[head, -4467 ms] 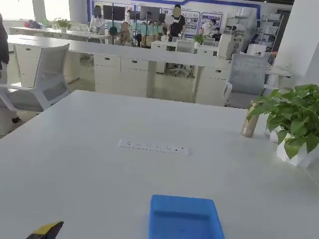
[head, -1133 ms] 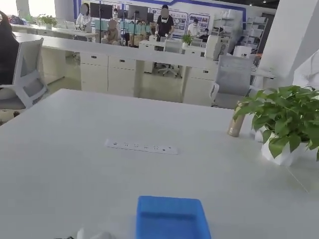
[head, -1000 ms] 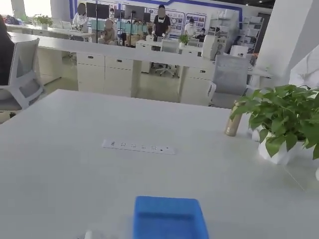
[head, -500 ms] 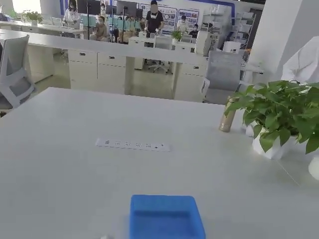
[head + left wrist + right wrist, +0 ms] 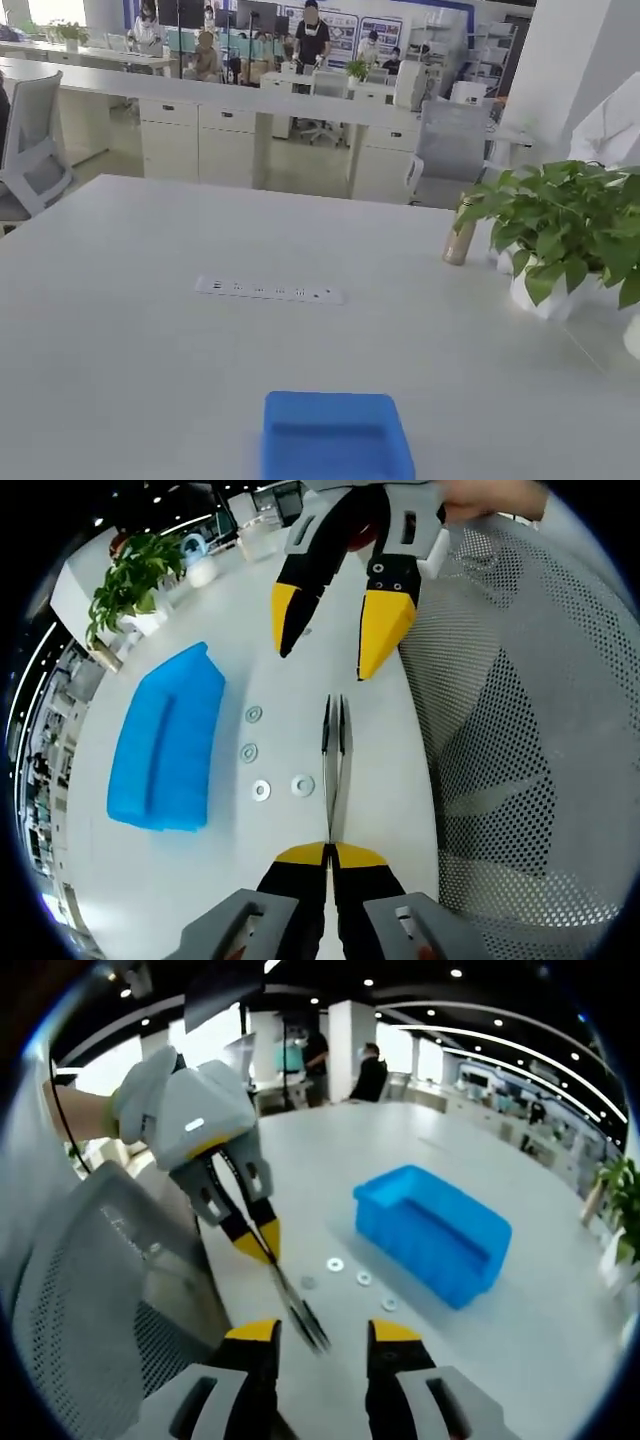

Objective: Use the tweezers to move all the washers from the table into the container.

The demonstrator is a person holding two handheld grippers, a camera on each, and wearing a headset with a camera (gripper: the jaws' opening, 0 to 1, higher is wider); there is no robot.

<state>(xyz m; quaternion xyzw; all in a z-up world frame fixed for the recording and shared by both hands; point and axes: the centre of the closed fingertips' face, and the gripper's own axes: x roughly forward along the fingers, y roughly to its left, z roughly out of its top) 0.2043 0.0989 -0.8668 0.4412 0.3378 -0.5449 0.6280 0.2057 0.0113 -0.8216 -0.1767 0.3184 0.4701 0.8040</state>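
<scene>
1. Silver tweezers (image 5: pixel 333 770) are long and thin, with two straight prongs almost closed at the tips. Their rear end is clamped between the yellow-tipped jaws of the left gripper (image 5: pixel 330 852), which are pressed together on them.
2. The tweezers stick out ahead of the left gripper over the near edge of the white table (image 5: pixel 290 880). Their tips are just beside the washers (image 5: pixel 254 713), and I cannot tell whether they touch the tabletop.
3. Four washers lie flat on the table: small silver rings, each with a round hole, none touching another. Three form a loose row along the near side of the container (image 5: pixel 165 740), and the fourth sits beside the end of that row.
4. The container is a plain blue rectangular tub, open at the top. The washers lie between it and the tweezers.
5. The right gripper (image 5: pixel 320 1332) has its jaws spread wide with nothing between them, and faces the left gripper across the tweezers' tips.
6. A grey mesh chair (image 5: pixel 520 730) stands at the near edge, beside both grippers.
7. Farther along the table are a power strip (image 5: pixel 268 291) and, on the right, a plant (image 5: pixel 565 235) in a white pot.
</scene>
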